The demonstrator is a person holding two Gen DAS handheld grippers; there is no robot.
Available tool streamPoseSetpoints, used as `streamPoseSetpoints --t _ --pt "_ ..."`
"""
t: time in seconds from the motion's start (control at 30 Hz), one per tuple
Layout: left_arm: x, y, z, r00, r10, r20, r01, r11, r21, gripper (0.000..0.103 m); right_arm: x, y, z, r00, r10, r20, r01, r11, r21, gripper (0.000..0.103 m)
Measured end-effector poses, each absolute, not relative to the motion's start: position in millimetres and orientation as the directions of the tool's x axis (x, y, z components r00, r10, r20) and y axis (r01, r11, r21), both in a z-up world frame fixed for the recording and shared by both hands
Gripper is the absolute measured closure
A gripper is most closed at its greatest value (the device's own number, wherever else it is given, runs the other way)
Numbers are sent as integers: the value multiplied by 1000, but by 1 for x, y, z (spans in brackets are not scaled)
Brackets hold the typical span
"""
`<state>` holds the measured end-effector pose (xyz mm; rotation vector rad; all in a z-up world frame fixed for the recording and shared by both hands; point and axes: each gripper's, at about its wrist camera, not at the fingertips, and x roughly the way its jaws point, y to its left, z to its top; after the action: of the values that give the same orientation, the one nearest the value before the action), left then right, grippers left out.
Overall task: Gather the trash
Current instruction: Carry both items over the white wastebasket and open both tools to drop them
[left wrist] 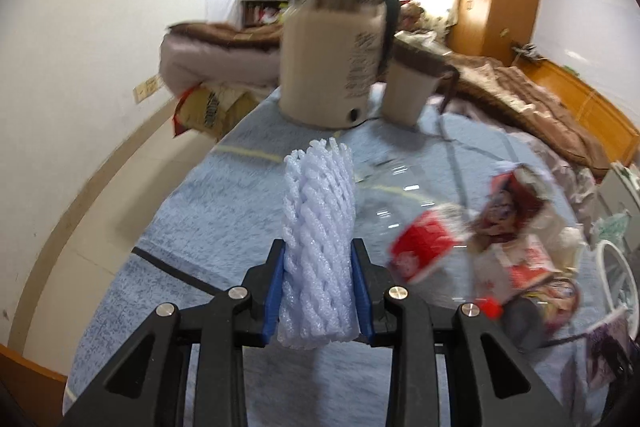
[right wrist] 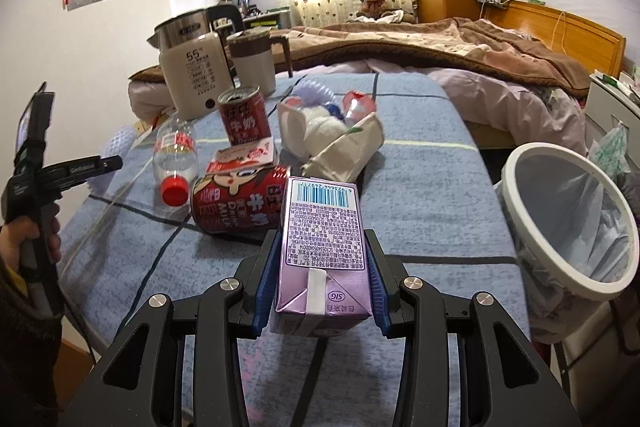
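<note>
The right gripper (right wrist: 322, 283) is clamped on a purple drink carton (right wrist: 320, 247), barcode up, "SIG" printed low; the left gripper (left wrist: 318, 291) pinches a white foam net sleeve (left wrist: 318, 247) above the blue tablecloth (right wrist: 420, 203); beside the table stands a white-rimmed lined bin (right wrist: 568, 219); beyond lie red "DRINK MILK" cans (right wrist: 236, 205) and a kettle (right wrist: 192, 75) reading "55".

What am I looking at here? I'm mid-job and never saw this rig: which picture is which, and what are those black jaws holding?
No robot arm: a person carries two hand-held grippers, each with a fisheye camera looking along its jaws. The left wrist view shows the left gripper shut on a white foam net sleeve. The right wrist view shows the right gripper shut on a purple drink carton. On the blue table cover lie a red milk can on its side, an upright can, a clear bottle, crumpled paper cups, a kettle. The lined bin stands right.
</note>
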<state>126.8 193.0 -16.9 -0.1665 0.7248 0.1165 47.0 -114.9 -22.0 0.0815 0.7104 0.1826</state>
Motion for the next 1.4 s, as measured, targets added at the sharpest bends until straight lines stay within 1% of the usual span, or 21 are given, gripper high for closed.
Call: streamPoseSetpoints --t 0.3,0.47,0.63,0.9,1.13,1.23,1.4 --pt "111 116 25 790 -115 -602 59 992 -113 70 41 -152 -4 782 159 -603 -86 985 148 62" --pt "115 76 31 782 -193 -592 150 981 -121 70 39 -184 6 804 116 -584 -35 988 149 62" --pt "117 34 35 774 -237 -588 209 971 -116 70 39 -216 12 812 71 -579 16 989 144 62" --pt "122 -45 31 707 -371 -602 355 922 -151 70 42 -273 22 822 -29 -569 107 989 104 62" --pt "131 -118 14 601 -478 -641 472 859 -198 70 56 -328 14 791 -128 -598 210 975 69 62" --pt "136 -143 3 556 -494 -668 497 842 -209 70 62 -346 6 769 -152 -622 235 970 54 62" --pt "140 -176 -11 500 -508 -702 523 823 -222 70 76 -363 -10 736 -138 -663 230 972 53 62"
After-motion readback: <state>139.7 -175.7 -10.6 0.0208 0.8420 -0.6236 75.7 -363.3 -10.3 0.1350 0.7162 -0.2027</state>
